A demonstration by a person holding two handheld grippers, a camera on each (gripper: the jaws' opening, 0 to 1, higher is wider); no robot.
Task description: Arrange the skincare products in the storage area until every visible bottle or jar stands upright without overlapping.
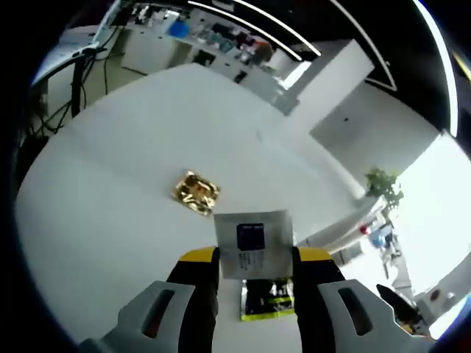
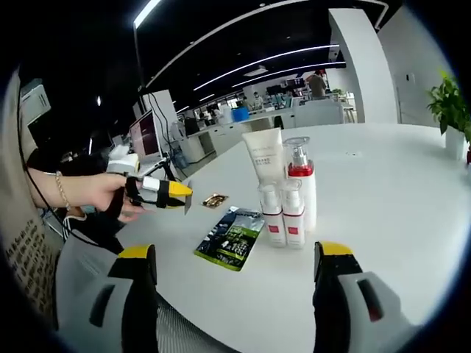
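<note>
My left gripper (image 1: pixel 256 259) is shut on a flat white sachet (image 1: pixel 254 243) with a dark blue label, held above the table. Below it lie a gold sachet (image 1: pixel 196 191) and a black-green packet (image 1: pixel 268 300). In the right gripper view a hand holds the left gripper (image 2: pixel 184 195) left of the products. A white tube (image 2: pixel 266 158), a pump bottle (image 2: pixel 300 176) with a red band and two small bottles (image 2: pixel 274 215) stand upright in a tight group. The black-green packet (image 2: pixel 232 237) and gold sachet (image 2: pixel 215 199) lie flat. My right gripper (image 2: pixel 237 254) is open and holds nothing.
The white round table (image 2: pixel 383 213) has free room right of the bottles. Desks with monitors (image 2: pixel 147 136) stand behind, a potted plant (image 2: pixel 449 110) at the far right. A person's arm (image 2: pixel 66 191) reaches in from the left.
</note>
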